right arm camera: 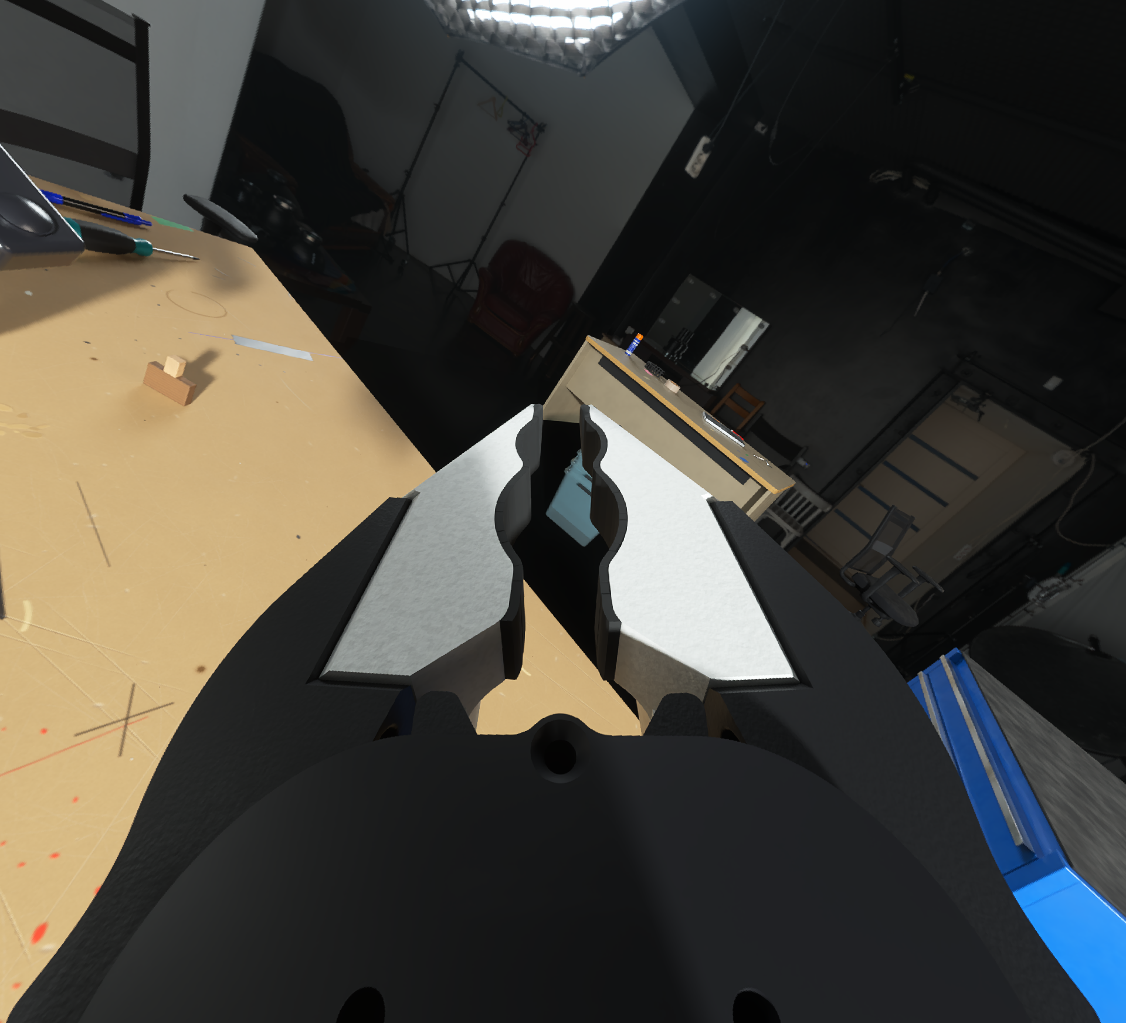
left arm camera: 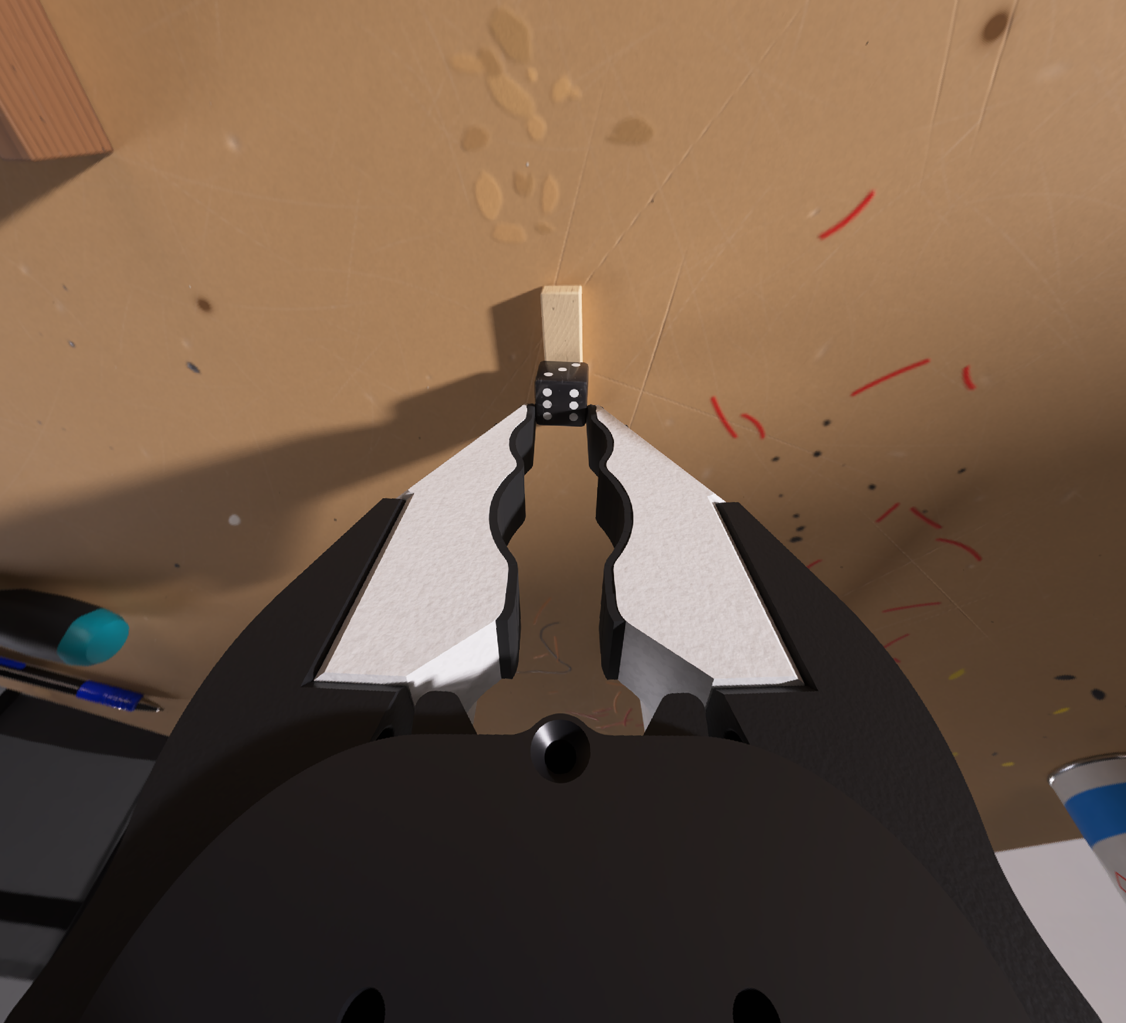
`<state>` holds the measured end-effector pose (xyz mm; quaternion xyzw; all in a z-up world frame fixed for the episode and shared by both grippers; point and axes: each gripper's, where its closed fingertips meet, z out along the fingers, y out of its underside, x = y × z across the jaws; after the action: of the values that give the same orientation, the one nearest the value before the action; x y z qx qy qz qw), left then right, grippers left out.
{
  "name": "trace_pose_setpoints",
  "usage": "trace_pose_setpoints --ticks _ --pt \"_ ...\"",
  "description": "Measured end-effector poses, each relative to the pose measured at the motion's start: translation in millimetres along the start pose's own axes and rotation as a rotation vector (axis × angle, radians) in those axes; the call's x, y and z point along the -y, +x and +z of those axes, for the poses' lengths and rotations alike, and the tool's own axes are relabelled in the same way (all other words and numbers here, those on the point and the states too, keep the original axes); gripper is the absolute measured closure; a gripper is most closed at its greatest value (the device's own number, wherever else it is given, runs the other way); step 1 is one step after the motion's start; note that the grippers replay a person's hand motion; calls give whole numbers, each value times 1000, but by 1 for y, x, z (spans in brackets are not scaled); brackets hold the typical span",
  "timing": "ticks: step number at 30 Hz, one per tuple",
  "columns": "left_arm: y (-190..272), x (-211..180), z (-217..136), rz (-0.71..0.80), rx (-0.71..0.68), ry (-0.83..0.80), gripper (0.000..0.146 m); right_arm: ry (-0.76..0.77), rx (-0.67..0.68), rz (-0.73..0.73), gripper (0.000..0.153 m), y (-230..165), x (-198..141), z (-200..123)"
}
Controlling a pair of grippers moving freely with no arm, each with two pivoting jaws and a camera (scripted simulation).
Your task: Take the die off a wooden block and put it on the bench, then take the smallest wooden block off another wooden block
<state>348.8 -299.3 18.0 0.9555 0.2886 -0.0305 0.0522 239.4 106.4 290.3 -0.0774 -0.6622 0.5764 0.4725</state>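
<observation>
In the left wrist view my left gripper point(left arm camera: 560, 415) is shut on the black die point(left arm camera: 560, 400), with a fingertip touching each side. The die is at the near end of a pale upright wooden block point(left arm camera: 562, 324) on the bench point(left arm camera: 792, 141); I cannot tell whether it touches the block. In the right wrist view my right gripper point(right arm camera: 560, 421) holds nothing, its jaws nearly together, and points past the bench edge. Far left, the smallest pale block point(right arm camera: 175, 365) sits on a brown wooden block point(right arm camera: 169, 383), which also shows in the left wrist view point(left arm camera: 42, 80).
A teal-handled screwdriver point(left arm camera: 91, 634), a blue pen point(left arm camera: 109, 695) and a blue-and-white can point(left arm camera: 1097, 823) lie near me. In the right wrist view the bench edge point(right arm camera: 365, 384) runs diagonally, a blue case point(right arm camera: 1036, 811) is at the right, and the screwdriver point(right arm camera: 122, 246) lies far left.
</observation>
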Motion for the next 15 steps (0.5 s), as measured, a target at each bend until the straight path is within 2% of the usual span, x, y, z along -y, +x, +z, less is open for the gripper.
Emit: trace_pose_setpoints --ticks 5,9,12,15 --pt "0 -2 -15 -42 13 13 130 -26 3 -26 140 -2 -5 2" --pt "1 5 -46 -40 112 72 130 -64 -3 -85 140 -4 -9 3" --pt "16 31 -82 42 207 186 130 -90 2 -127 140 -6 -12 5" --pt "59 78 -122 253 258 392 130 -115 3 -168 140 -8 -15 6"
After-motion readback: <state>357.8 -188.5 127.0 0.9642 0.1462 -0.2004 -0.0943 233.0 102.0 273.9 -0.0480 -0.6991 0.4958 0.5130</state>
